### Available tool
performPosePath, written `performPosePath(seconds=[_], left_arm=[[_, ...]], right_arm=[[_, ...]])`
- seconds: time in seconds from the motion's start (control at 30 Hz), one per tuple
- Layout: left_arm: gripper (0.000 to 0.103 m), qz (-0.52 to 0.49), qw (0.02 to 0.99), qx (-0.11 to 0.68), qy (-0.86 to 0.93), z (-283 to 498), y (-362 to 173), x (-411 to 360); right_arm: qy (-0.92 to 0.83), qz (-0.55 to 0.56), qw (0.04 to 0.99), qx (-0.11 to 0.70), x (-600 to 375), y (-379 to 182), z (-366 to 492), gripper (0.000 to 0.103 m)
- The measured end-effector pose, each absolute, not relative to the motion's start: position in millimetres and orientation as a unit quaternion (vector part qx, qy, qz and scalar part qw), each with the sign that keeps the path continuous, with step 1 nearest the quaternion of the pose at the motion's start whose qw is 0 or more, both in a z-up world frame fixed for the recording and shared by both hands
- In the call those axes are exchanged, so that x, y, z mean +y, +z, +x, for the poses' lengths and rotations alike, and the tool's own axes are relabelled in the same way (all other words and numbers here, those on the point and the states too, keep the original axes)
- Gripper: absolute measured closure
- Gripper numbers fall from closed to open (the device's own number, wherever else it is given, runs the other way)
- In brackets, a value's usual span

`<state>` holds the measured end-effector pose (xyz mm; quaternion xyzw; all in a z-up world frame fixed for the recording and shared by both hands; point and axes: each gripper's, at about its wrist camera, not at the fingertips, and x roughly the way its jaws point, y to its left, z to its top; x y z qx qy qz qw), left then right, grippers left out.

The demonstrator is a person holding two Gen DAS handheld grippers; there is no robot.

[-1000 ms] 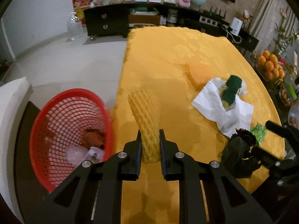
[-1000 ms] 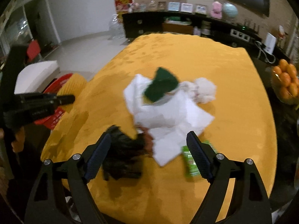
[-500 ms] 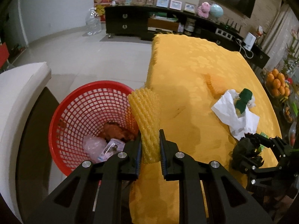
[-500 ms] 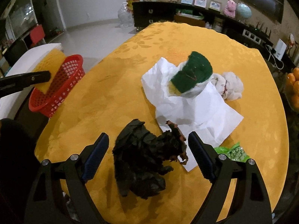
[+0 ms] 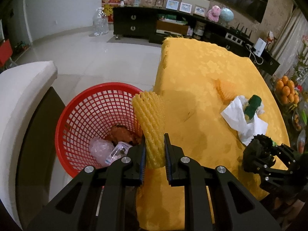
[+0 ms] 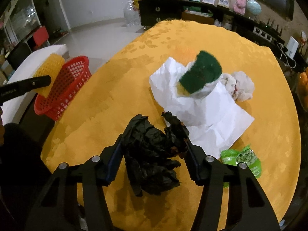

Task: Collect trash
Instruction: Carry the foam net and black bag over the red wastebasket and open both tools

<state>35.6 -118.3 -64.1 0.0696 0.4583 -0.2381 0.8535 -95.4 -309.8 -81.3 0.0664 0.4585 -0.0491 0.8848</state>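
Yellow tablecloth (image 6: 134, 88), red basket (image 5: 80, 127) beside its edge | left gripper (image 5: 155, 154): clamped on yellow foam net (image 5: 150, 127), held at the basket rim | right gripper (image 6: 154, 152): jaws closing around crumpled black bag (image 6: 152, 154) lying on the cloth, pads at its sides
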Motion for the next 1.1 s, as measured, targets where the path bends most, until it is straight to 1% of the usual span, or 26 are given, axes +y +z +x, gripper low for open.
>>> performPosePath(seconds=[0.63, 1.1], left_arm=[[0.087, 0.060, 0.875, 0.419, -0.234, 38.2, -27.7, -111.8], [0.087, 0.040, 0.888, 0.410, -0.203, 51.8, -15.6, -79.4]], right_arm=[[-0.078, 0.058, 0.919, 0.382, -323.6, -3.8, -71.0, 0.047], [-0.059, 0.041, 0.928, 0.366, -302.4, 20.3, -42.6, 0.047]])
